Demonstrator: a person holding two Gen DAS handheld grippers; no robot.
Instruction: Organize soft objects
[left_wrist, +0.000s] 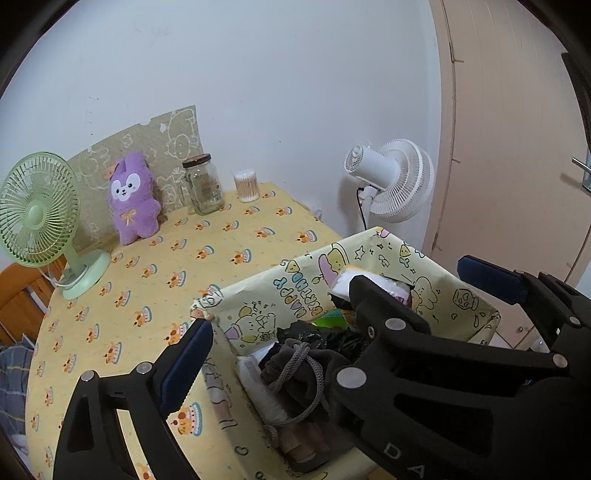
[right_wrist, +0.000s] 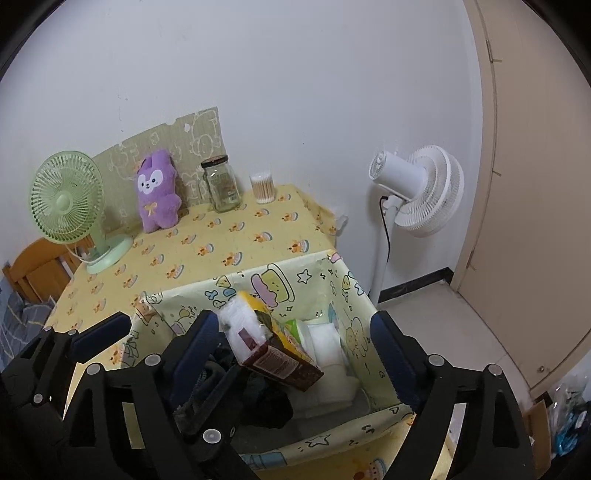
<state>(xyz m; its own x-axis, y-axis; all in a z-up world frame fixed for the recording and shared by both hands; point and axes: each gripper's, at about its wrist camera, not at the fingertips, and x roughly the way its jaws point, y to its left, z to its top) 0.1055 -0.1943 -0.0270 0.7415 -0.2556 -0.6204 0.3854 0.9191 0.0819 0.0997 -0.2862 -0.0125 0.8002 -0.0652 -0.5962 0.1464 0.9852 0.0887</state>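
A yellow cartoon-print storage box (left_wrist: 295, 291) (right_wrist: 354, 325) stands at the near right of the table. It holds dark clothes with a grey cord (left_wrist: 306, 365), white padded items (right_wrist: 328, 347) and a brown and yellow packet (right_wrist: 280, 354). A purple plush bunny (left_wrist: 133, 199) (right_wrist: 157, 192) sits upright at the back against a patterned board. My left gripper (left_wrist: 332, 325) is open, its jaws astride the box's left part. My right gripper (right_wrist: 295, 350) is open over the box, empty. The right gripper's body crosses the left wrist view (left_wrist: 461, 350).
A green desk fan (left_wrist: 40, 214) (right_wrist: 70, 206) stands at the back left. A glass jar (left_wrist: 203, 184) (right_wrist: 221, 184) and a cotton swab tub (left_wrist: 246, 184) (right_wrist: 263, 187) stand beside the bunny. A white floor fan (right_wrist: 417, 192) and a door (right_wrist: 535, 184) are right of the table.
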